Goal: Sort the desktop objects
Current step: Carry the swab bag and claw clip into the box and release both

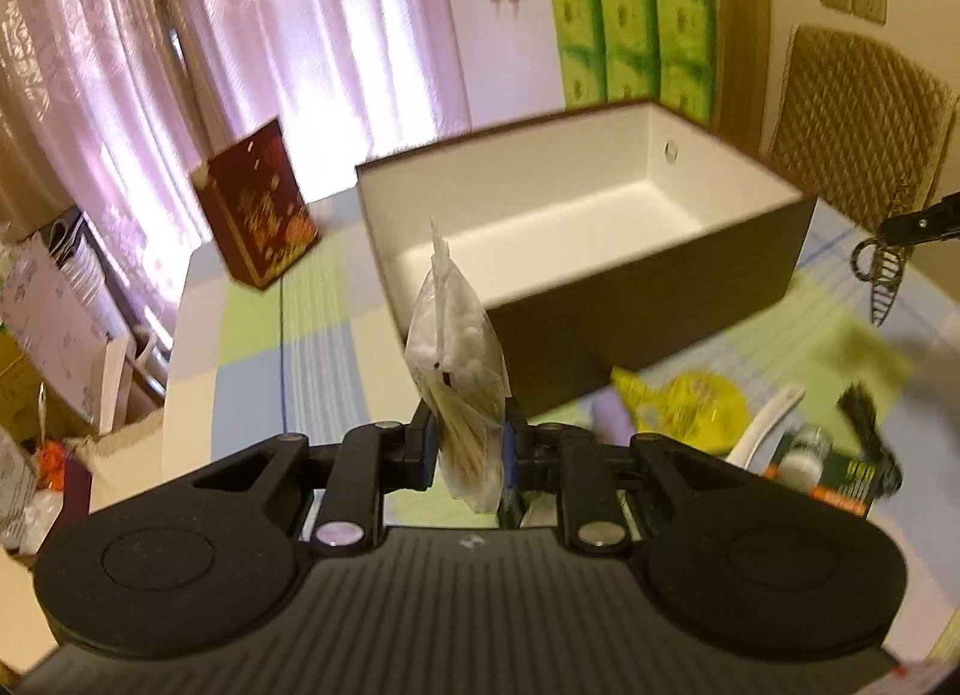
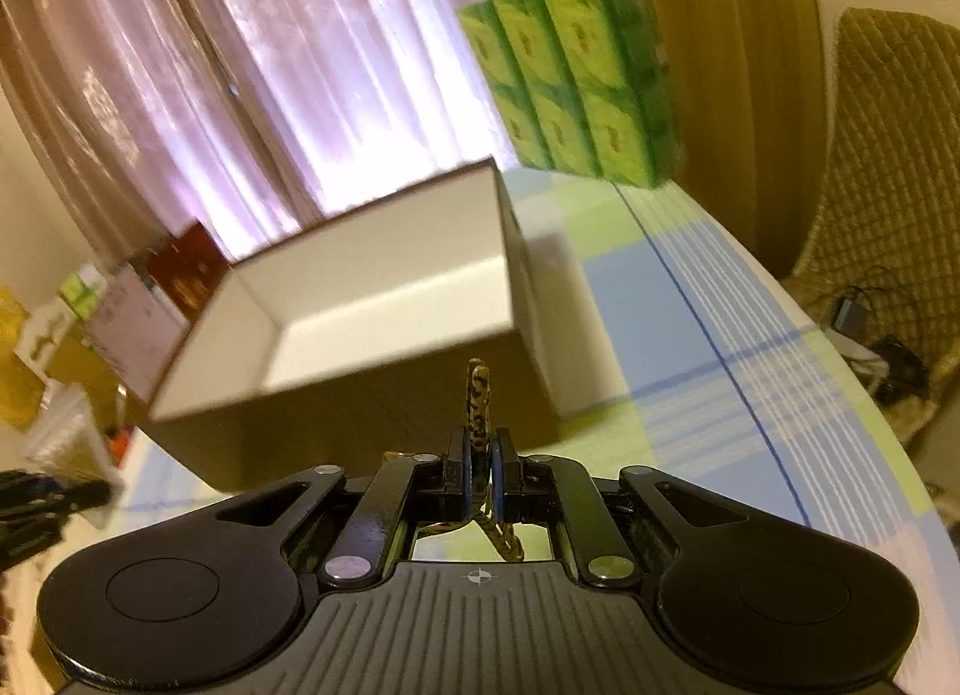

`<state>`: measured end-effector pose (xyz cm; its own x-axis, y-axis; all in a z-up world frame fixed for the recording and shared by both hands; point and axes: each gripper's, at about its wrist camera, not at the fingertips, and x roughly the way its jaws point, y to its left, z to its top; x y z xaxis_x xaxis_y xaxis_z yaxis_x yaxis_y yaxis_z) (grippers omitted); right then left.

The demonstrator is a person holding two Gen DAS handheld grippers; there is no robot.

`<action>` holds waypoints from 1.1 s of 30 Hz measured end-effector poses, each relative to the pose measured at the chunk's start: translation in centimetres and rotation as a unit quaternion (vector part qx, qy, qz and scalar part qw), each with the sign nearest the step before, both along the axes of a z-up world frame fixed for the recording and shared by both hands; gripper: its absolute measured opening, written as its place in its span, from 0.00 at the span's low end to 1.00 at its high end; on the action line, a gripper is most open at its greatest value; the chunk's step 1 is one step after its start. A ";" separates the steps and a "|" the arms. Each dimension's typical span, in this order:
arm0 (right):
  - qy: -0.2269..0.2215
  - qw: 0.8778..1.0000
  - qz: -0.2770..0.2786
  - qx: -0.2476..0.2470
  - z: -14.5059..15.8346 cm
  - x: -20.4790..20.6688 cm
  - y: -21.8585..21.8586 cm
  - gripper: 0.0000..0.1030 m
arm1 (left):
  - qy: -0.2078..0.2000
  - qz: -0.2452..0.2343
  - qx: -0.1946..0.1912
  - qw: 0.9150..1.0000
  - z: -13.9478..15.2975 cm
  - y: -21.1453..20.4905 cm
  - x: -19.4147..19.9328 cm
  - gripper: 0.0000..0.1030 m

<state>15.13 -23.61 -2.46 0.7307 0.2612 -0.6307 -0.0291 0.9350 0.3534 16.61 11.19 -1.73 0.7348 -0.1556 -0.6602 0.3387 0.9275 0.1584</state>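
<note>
Now, table (image 1: 252,335): it is wearing a checked cloth of green, blue and white, and everything else is standing or lying on it.
Open box (image 1: 648,299): it is sitting in the middle of the table, dark outside and white inside, and its inside is showing nothing but one small round hole in the far wall.
Tissue packs (image 1: 636,41): green, they are standing upright behind the box.
Red box (image 1: 258,209): it is standing tilted to the left of the open box, apart from it.
Loose items (image 1: 690,407): a yellow packet, a white spoon-like piece, a small bottle and a dark tuft are lying in front of the box on the right side; they are blurred.
Left gripper (image 1: 467,449): its jaws are pressing narrow on a clear bag of cotton swabs (image 1: 456,347), which is rising upright above the table, just before the near wall of the box.
Right gripper (image 2: 480,476): it is clamping a spotted hair clip (image 2: 478,395) between nearly closed pads, raised near the front wall of the box; the left view is showing the same clip hanging at the far right.
</note>
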 end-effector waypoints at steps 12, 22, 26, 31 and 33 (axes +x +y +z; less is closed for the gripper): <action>-0.056 0.997 0.055 0.011 4.8 6.2 2.6 0.03 | -0.013 -0.018 -0.040 0.999 3.4 -3.0 6.4 0.16; -0.018 0.997 0.079 -0.004 2.5 13.4 6.8 0.03 | 0.032 -0.021 -0.056 0.998 2.2 -4.9 12.4 0.16; 0.025 0.996 0.084 -0.012 0.1 15.8 8.0 0.03 | 0.071 -0.018 -0.055 0.996 0.4 -5.8 15.0 0.16; 0.081 0.992 0.091 -0.036 -2.8 17.9 9.1 0.03 | 0.132 -0.018 -0.044 0.990 -2.4 -6.9 17.7 0.16; 0.099 0.990 0.090 -0.048 -3.7 18.6 9.3 0.03 | 0.159 -0.018 -0.041 0.986 -3.6 -7.2 18.5 0.16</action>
<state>33.73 -14.26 -6.19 0.5369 0.3076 -0.7856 -0.1378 0.9506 0.2781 35.13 3.95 -5.33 0.4850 -0.2405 -0.8408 0.3919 0.9193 -0.0369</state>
